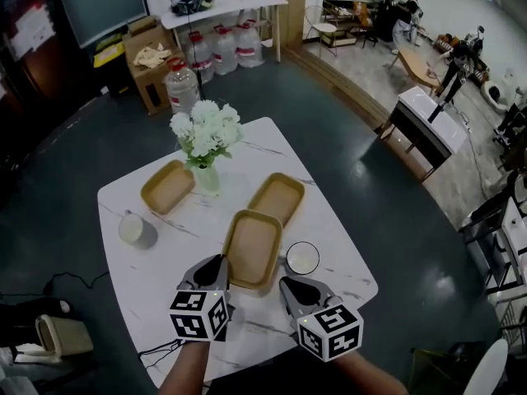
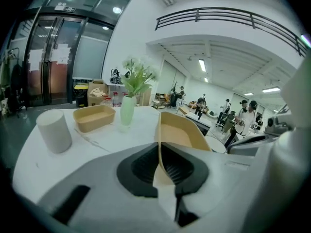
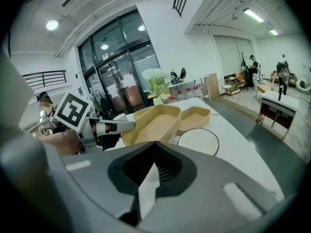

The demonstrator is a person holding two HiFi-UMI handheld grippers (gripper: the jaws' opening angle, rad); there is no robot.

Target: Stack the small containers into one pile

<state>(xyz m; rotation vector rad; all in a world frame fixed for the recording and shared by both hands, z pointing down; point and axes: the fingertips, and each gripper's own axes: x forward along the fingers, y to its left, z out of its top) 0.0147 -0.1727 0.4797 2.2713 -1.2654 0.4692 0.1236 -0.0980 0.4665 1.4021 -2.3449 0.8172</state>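
Though no pile had formed yet, the three tan containers looked unstacked on the white bench (image 1: 156, 278). The left container (image 1: 168, 186) sat by the flower vase (image 1: 206, 175), the far container (image 1: 277, 197) behind the nearest container (image 1: 252, 249) — shallow, round-cornered, empty. The left claw (image 1: 219, 263) had clenched its rim. The right claw (image 1: 288, 285) was pinched together on nothing.

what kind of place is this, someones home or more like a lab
Probably an open lab or workshop hall, not a home: tall glass entrance doors, big water jugs under a side table, and people standing around farther back.
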